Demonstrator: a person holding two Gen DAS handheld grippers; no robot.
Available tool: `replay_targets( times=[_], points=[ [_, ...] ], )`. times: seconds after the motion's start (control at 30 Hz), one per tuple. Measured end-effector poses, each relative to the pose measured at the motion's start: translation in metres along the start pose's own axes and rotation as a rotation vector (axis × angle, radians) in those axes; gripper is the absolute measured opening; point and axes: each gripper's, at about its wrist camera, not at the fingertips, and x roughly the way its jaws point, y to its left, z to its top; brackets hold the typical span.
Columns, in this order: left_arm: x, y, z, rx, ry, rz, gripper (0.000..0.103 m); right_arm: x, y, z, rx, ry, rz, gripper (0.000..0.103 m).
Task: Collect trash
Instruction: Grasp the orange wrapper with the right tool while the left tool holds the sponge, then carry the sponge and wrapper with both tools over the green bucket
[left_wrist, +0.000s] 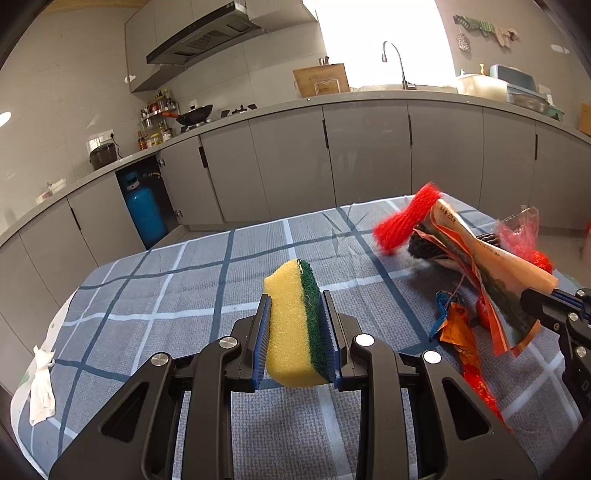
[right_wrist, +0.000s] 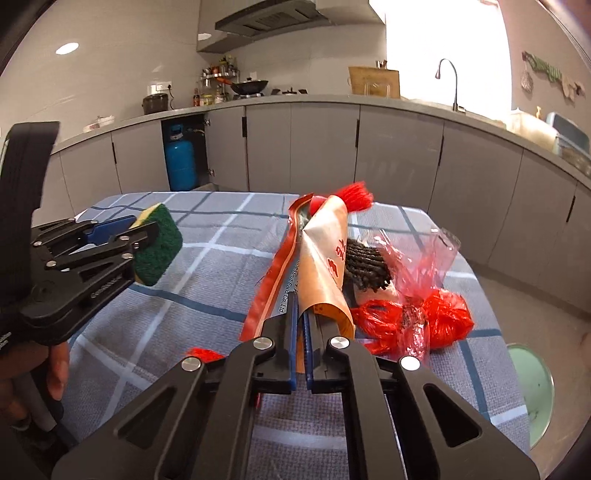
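Over our checked tablecloth (left_wrist: 155, 288), left gripper (left_wrist: 297, 332) clamps the sponge (left_wrist: 295, 325); right gripper (right_wrist: 301, 347) pinches a wrapper (right_wrist: 325, 266) to lift the trash.

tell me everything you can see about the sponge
The sponge is a rectangular block in two layers: thick yellow foam and a thinner dark green scouring pad, its edge a little frayed. It looks soft and dry. It stands on edge, clamped between the blue pads of the left hand-held gripper, one pad on the yellow face and one on the green, and is held above the blue checked tablecloth, touching nothing else.
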Motion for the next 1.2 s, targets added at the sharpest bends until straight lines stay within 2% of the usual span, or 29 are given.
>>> replay_targets(
  times=[0.53,0.87,1.2],
  points=[
    [-0.033,0.002,0.018,0.010,-0.078,0.007,0.027,-0.049,-0.001,0.015,-0.026,-0.125,-0.015,0.004],
    [-0.048,-0.012,0.030,0.032,-0.109,-0.028,0.027,-0.078,-0.011,0.014,-0.001,-0.189,-0.044,0.004],
    [-0.056,-0.042,0.044,0.084,-0.140,-0.083,0.027,-0.100,-0.037,0.015,0.045,-0.238,-0.102,0.004]
  ],
)
